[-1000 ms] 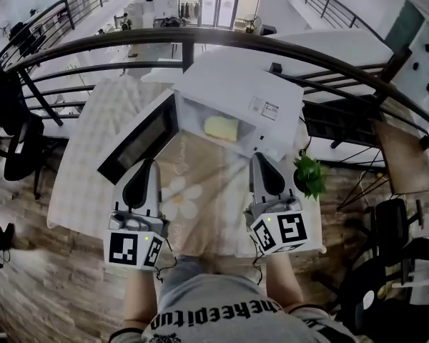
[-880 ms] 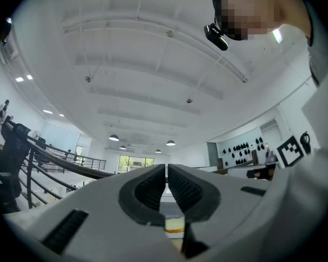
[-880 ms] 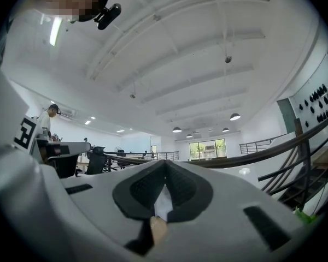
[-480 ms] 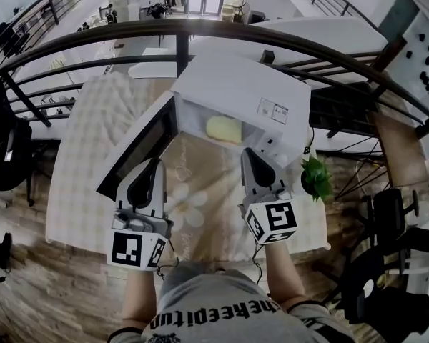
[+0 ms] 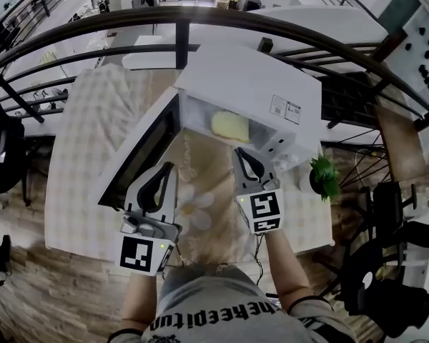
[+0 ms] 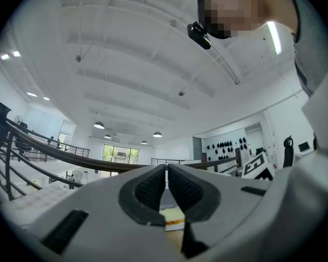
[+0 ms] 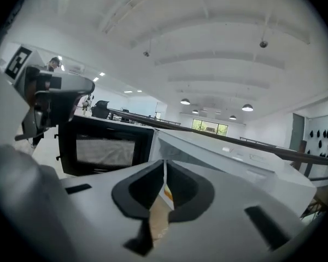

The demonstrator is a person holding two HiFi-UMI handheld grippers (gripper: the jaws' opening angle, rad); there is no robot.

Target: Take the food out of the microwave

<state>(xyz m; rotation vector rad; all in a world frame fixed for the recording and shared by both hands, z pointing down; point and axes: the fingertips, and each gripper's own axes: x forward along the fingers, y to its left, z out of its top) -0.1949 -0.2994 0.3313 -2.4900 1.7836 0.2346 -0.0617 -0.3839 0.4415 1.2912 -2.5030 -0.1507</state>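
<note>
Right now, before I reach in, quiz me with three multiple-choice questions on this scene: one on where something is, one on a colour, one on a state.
1. Where is the yellow food?
A. on a stove
B. inside the microwave
C. on the microwave's top

2. What colour is the microwave's casing?
A. black
B. red
C. white

3. How is the microwave door?
A. shut
B. swung open
C. removed

Answers:
1 B, it lies in the open cavity.
2 C, the top and sides are white.
3 B, it stands out toward the head view's left.
</note>
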